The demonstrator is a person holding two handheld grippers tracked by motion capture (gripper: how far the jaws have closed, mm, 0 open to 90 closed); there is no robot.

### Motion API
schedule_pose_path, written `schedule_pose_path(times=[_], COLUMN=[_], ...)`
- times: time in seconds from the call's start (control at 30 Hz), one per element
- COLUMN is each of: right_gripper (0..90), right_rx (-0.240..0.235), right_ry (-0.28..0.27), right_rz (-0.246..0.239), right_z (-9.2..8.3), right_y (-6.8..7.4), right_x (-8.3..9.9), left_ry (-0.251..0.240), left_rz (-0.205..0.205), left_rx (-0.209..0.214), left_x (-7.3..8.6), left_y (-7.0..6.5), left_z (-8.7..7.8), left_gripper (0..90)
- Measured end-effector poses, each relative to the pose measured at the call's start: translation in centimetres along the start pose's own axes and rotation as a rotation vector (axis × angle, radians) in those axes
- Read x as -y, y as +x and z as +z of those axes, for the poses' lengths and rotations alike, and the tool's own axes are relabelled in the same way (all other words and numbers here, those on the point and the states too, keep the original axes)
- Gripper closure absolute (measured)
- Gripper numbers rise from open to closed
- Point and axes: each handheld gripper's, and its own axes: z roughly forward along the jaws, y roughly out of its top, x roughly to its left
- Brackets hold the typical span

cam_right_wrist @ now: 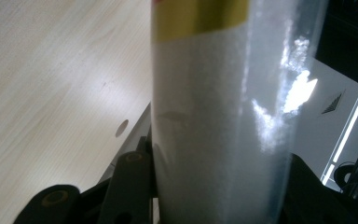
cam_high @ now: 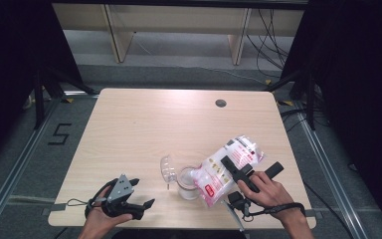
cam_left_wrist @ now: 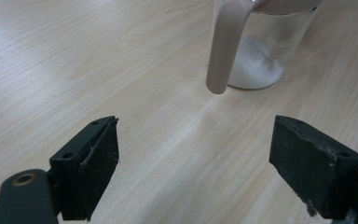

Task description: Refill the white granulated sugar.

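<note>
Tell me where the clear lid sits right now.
In the high view the clear lid lies on the table just left of the jar, toward the near edge, between the left gripper and the tilted bag.

Bag [cam_right_wrist: 219, 112] in right gripper view: top and bottom cut by the frame edges, print unreadable in both views. It covers the right gripper's [cam_right_wrist: 214, 196] jaw faces at bottom centre. Jug [cam_left_wrist: 261, 42] at upper right of left gripper view: rim cropped by the top edge. High view: jug mouth hidden behind the bag end [cam_high: 199, 174]; forearms cut at the bottom edge.
</note>
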Motion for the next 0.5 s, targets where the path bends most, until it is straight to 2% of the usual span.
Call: schedule_pose_path(times=[0.4, 0.43, 0.5], right_gripper=[65.8, 65.8, 65.9], right_rx=[0.003, 0.003, 0.001], right_ry=[0.0, -0.01, -0.008], right_rz=[0.011, -0.007, -0.005], right_z=[-0.19, -0.11, -0.13], right_y=[-0.06, -0.2, -0.21], right_x=[0.04, 0.02, 0.01], left_ry=[-0.004, -0.003, -0.004], left_rz=[-0.003, -0.002, -0.001], left_rx=[0.001, 0.002, 0.003], left_x=[-0.02, -0.02, -0.02], left_y=[-0.01, 0.0, 0.0], left_z=[-0.05, -0.05, -0.04], left_gripper=[15.4, 15.4, 15.4])
